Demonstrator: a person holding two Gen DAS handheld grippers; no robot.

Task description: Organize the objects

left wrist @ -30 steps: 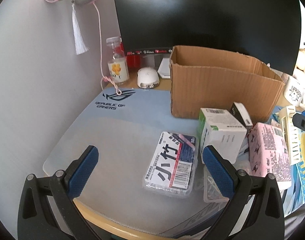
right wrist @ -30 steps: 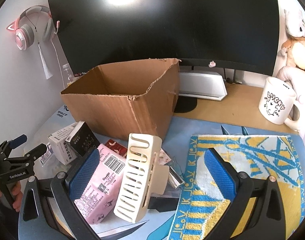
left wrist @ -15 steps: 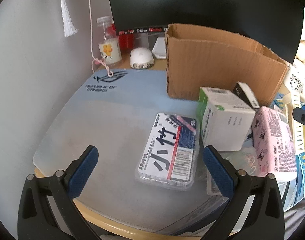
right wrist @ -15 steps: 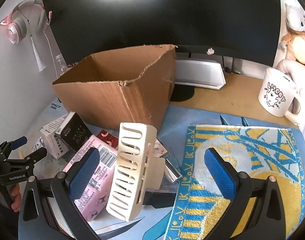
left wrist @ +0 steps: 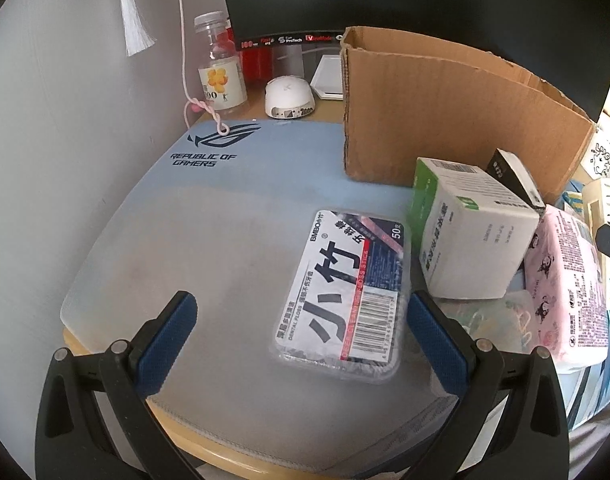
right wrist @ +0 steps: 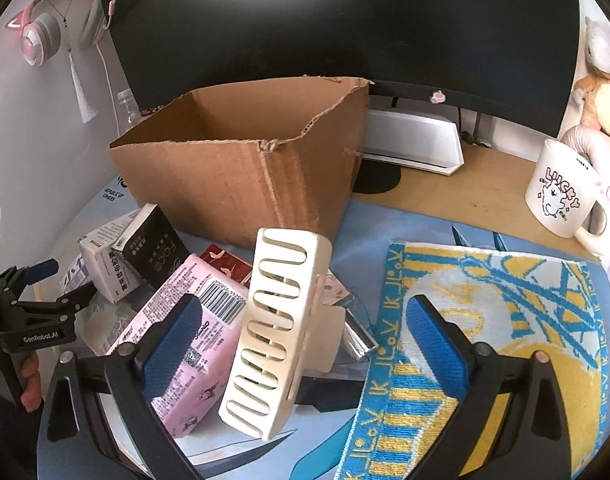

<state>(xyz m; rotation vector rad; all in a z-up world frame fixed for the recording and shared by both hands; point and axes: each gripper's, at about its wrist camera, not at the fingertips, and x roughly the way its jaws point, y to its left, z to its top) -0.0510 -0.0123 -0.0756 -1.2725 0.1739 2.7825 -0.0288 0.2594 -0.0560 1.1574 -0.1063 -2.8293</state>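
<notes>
An open cardboard box [left wrist: 457,120] [right wrist: 249,164] stands on the blue desk mat [left wrist: 241,200]. A clear dental floss pack [left wrist: 347,292] lies flat on the mat. My left gripper [left wrist: 297,328] is open just in front of it, its right finger beside the pack's near right corner. Right of the pack sit a white and green carton [left wrist: 469,236] [right wrist: 105,260], a black box [right wrist: 155,252] and a pink tissue pack [left wrist: 569,284] [right wrist: 185,340]. My right gripper [right wrist: 301,336] is open around a cream slotted holder [right wrist: 277,332] that stands tilted, not touching the pads.
A dark monitor [right wrist: 345,32] fills the back. A bottle [left wrist: 221,76] and white mouse [left wrist: 289,98] stand behind the mat on the left. A yellow and blue towel [right wrist: 485,340] lies on the right, a white mug [right wrist: 561,188] beyond it. Pink headphones [right wrist: 57,20] hang on the wall.
My left gripper has dropped and moved in toward the floss pack, which now sits larger and nearer its right finger. My right gripper has edged down toward the cream holder. Both stay open.
</notes>
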